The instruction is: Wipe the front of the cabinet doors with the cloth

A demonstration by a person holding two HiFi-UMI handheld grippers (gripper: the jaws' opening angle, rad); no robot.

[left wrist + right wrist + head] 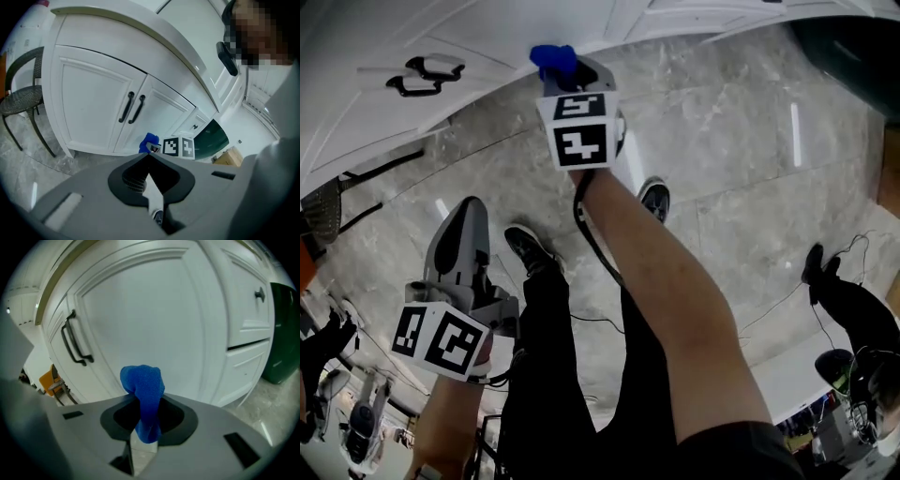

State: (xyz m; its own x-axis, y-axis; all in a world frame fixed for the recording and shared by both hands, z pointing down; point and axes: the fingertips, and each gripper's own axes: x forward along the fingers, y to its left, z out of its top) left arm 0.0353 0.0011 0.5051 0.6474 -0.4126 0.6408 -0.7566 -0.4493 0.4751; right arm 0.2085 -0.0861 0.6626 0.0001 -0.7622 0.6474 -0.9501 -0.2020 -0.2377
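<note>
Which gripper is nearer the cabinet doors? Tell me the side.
Right. The right gripper, shut on the cloth, is close before the cabinet doors; the left gripper hangs well back from them.

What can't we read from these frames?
- Whether cloth touches door: right gripper view is head-on, gap unreadable; head view looks from behind the right gripper.
- Smudges on the door: too faint in every view.
- Bystander: cut off by head view's right edge.
</note>
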